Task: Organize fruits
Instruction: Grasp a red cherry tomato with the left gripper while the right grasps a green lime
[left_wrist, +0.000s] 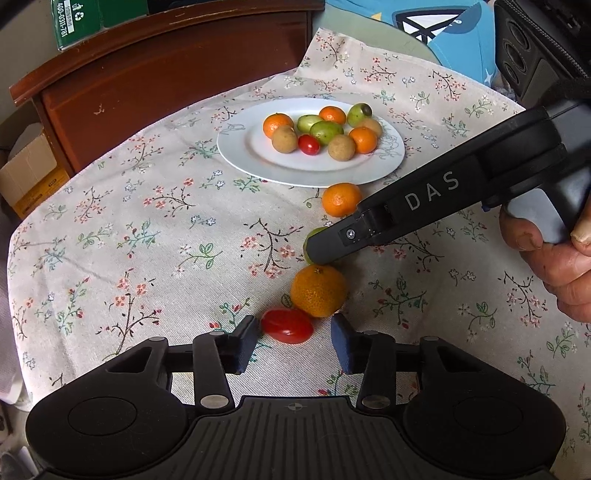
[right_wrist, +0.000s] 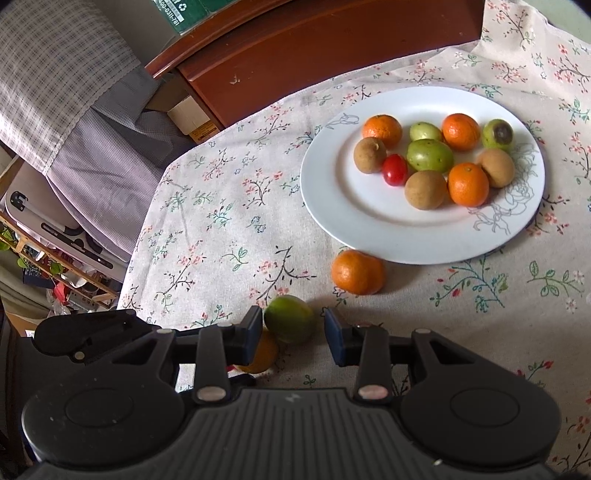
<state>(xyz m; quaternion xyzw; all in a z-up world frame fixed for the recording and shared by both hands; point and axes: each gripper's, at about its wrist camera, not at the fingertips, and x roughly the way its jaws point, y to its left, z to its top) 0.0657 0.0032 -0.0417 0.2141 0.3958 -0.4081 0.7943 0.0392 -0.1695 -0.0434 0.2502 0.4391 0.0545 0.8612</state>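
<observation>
A white plate holds several small fruits: oranges, green fruits, brown fruits and a red tomato. On the cloth in front of it lie an orange, a green fruit, a second orange and a red tomato. My left gripper is open with the tomato between its fingertips. My right gripper is open around the green fruit, and its finger hides most of that fruit in the left wrist view.
A floral cloth covers the table. A brown wooden cabinet stands behind it, with a green box on top. A cardboard box sits at the left. A checked cloth hangs at the left in the right wrist view.
</observation>
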